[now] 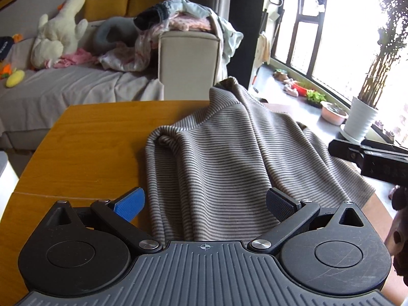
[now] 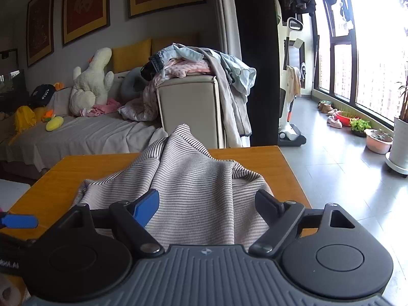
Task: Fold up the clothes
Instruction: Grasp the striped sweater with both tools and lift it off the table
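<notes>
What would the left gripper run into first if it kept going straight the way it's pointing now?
Most likely the striped garment: the cloth lies bunched on the wooden table right ahead of the left gripper, between its open fingers. Exact depth is hard to judge through the fisheye.

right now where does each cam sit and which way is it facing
Left wrist: on the left gripper, jaws open, facing the striped garment and sofa; the right gripper shows at the edge.
Right wrist: on the right gripper, jaws open, same direction.
Shared: garment, wooden table, sofa.
</notes>
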Demonstrator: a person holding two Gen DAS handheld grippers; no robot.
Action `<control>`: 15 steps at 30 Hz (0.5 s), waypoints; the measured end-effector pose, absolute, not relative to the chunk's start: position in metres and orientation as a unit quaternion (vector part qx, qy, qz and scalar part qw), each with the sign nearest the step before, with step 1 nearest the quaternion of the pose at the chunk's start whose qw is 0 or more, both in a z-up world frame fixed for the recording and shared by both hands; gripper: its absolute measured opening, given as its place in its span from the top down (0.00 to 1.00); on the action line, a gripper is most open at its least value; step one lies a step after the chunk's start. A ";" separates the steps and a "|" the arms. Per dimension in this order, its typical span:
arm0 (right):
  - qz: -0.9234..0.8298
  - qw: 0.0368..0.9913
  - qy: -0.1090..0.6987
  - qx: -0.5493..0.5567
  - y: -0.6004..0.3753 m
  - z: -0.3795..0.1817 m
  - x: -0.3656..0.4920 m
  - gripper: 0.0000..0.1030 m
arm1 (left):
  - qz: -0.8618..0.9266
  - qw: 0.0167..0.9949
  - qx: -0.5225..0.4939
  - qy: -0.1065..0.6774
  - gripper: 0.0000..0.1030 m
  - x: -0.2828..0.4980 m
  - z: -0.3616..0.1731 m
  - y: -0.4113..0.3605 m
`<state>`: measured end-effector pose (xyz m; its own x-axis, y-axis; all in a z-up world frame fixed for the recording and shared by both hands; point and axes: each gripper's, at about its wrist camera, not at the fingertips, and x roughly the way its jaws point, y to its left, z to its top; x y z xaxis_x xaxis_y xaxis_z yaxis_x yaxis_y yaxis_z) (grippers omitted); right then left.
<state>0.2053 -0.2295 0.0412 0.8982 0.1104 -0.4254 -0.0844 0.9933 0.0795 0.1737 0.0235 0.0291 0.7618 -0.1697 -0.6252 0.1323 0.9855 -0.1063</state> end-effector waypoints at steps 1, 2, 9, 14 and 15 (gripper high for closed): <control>0.052 0.975 0.212 0.027 -0.228 0.036 0.216 0.19 | -0.084 0.936 -0.029 0.341 0.00 0.181 0.026 0.023; 0.055 0.977 0.205 0.026 -0.226 0.031 0.225 0.19 | -0.090 0.934 -0.031 0.345 0.00 0.187 0.024 0.022; 0.071 0.965 0.251 0.037 -0.221 0.009 0.250 0.12 | -0.121 0.920 -0.055 0.369 0.00 0.214 -0.002 0.026; 0.092 0.953 0.284 0.051 -0.216 0.003 0.221 0.12 | -0.134 0.928 -0.029 0.346 0.00 0.191 -0.007 0.026; 0.097 0.952 0.286 0.053 -0.214 0.003 0.213 0.12 | -0.136 0.927 -0.033 0.347 0.00 0.184 -0.007 0.028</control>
